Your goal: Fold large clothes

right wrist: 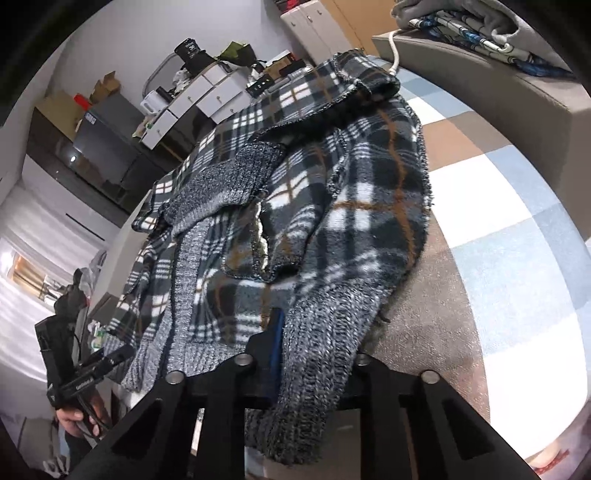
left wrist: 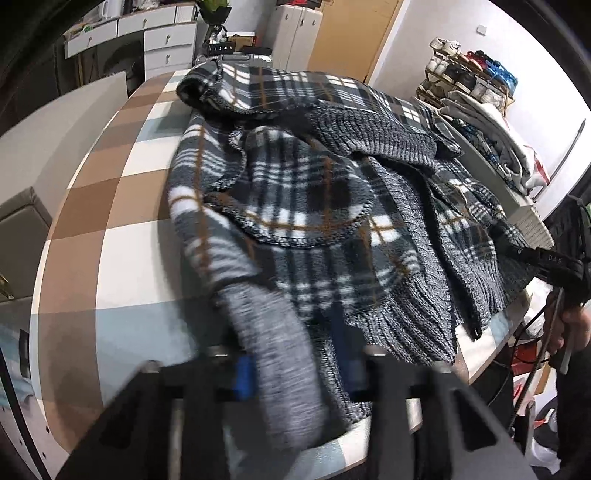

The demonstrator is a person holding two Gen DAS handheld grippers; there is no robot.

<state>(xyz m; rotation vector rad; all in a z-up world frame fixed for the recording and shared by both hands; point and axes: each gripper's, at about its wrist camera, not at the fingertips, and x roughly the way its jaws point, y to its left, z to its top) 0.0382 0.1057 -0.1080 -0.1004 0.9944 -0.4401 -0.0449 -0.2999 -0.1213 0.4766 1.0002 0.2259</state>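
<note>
A dark plaid fleece jacket (left wrist: 295, 192) with grey knit cuffs and hem lies rumpled on the checkered table (left wrist: 110, 206). At the bottom of the left wrist view my left gripper (left wrist: 295, 369) is shut on a blurred grey knit cuff (left wrist: 273, 354), which runs between its blue pads (left wrist: 243, 373). In the right wrist view the jacket (right wrist: 351, 192) spreads away from me. There my right gripper (right wrist: 314, 350) is shut on another knit sleeve end (right wrist: 317, 354), which drapes over its fingers and hides the right pad. Each gripper shows in the other's view, at the jacket's edge: right gripper (left wrist: 517, 254), left gripper (right wrist: 110, 360).
A stack of folded clothes (left wrist: 491, 147) sits on a grey box (right wrist: 480, 74) at the table's far side, with a white cord (right wrist: 393, 55) hanging over it. A shoe rack (left wrist: 469, 70) and white drawers (left wrist: 147, 33) stand beyond. A hand (right wrist: 74, 417) holds the left gripper.
</note>
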